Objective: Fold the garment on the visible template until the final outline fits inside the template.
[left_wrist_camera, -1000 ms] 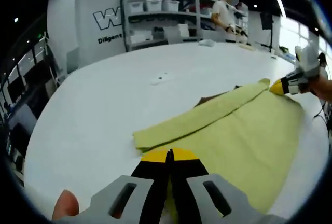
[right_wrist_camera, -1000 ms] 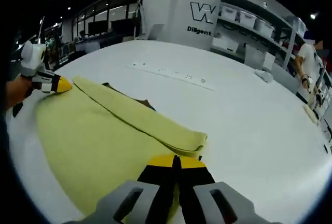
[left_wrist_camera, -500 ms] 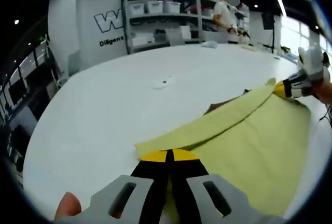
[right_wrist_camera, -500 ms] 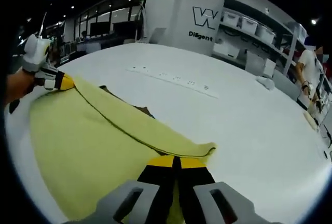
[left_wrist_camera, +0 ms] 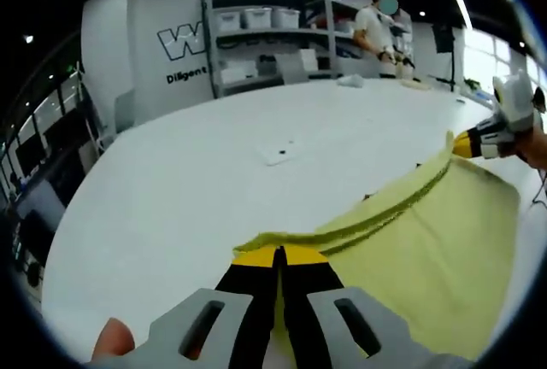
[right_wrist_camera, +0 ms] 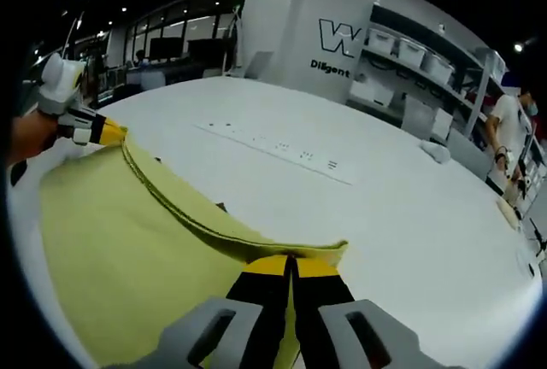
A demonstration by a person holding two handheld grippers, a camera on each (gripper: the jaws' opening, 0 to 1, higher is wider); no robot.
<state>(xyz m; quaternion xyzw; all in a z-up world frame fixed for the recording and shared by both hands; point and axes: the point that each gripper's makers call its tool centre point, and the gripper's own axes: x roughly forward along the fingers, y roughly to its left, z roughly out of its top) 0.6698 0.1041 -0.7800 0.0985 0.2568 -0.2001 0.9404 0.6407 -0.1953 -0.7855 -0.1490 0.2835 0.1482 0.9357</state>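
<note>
A yellow-green garment [left_wrist_camera: 419,241] lies spread on the white table [left_wrist_camera: 214,172], its far edge lifted between the two grippers. In the left gripper view my left gripper [left_wrist_camera: 279,254] is shut on one end of that edge. My right gripper [left_wrist_camera: 462,144] pinches the other end at the far right. In the right gripper view my right gripper [right_wrist_camera: 290,260] is shut on the garment [right_wrist_camera: 120,241], and my left gripper [right_wrist_camera: 109,132] holds the far corner at the upper left. A small dark patch [right_wrist_camera: 220,207] peeks from under the raised edge; the template is otherwise hidden.
Shelves with white bins [left_wrist_camera: 256,27] stand behind the table, and a person [left_wrist_camera: 380,32] works at the back. A small white flat item [left_wrist_camera: 279,153] lies on the table. A long white strip [right_wrist_camera: 273,147] lies across the table [right_wrist_camera: 410,215].
The garment's folded far edge has been lifted off the table and drawn taut between both grippers. The dark layer beneath is now mostly covered.
</note>
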